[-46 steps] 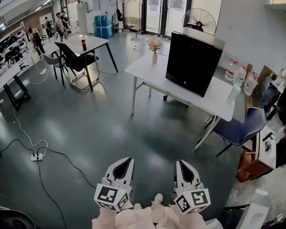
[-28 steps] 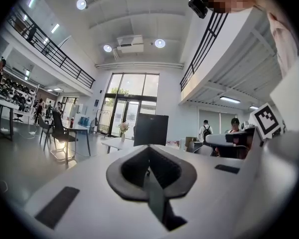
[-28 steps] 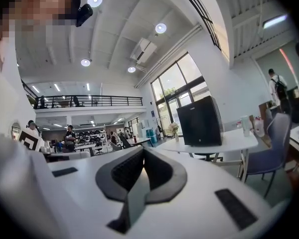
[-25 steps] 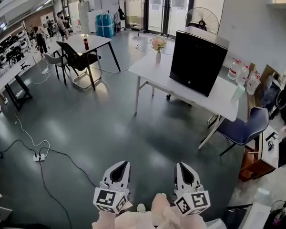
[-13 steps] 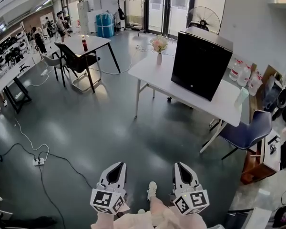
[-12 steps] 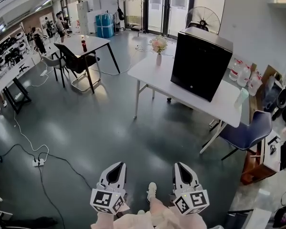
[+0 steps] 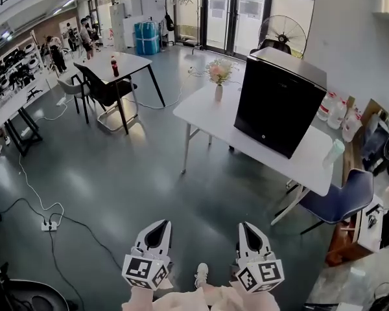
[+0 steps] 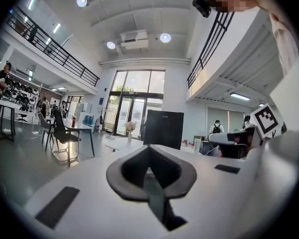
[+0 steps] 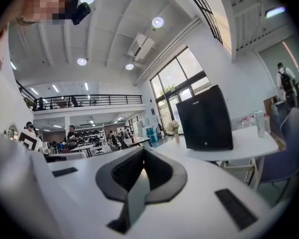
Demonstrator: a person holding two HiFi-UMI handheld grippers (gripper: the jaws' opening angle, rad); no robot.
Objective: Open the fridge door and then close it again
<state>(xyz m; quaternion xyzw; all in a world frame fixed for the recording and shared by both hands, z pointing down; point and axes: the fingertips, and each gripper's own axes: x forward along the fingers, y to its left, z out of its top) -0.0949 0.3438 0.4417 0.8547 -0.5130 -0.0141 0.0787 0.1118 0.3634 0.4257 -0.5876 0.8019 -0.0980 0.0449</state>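
So nothing's been touched yet. The black fridge [image 7: 275,105] sits upright on the white tabletop [image 7: 201,112], door closed, well apart from both tools with a big stretch of grey floor [image 7: 129,173] in between. The left tool [image 7: 157,235] and right tool [image 7: 249,230] are both held low and level in front of the person. Each one has its jaws pressed together with nothing between them, and you can see that clearly in both gripper views. The bit that matters is that the fridge lies ahead and off to the right, so the right tool is on the nearer side. It shows a bit right of centre in the right gripper view [image 9: 205,118] and just about dead ahead in the left gripper view [image 8: 163,128]. Its flat front with the little logo is angled toward the person, but I can't make out a handle or which edge has the hinge from this far away. There's a vase of flowers [image 7: 219,76] near the fridge's left side and a blue chair [image 7: 340,196] tucked at the tabletop's right end. My guess is the approach has to come in front-on between those two, and the jaws need opening first.
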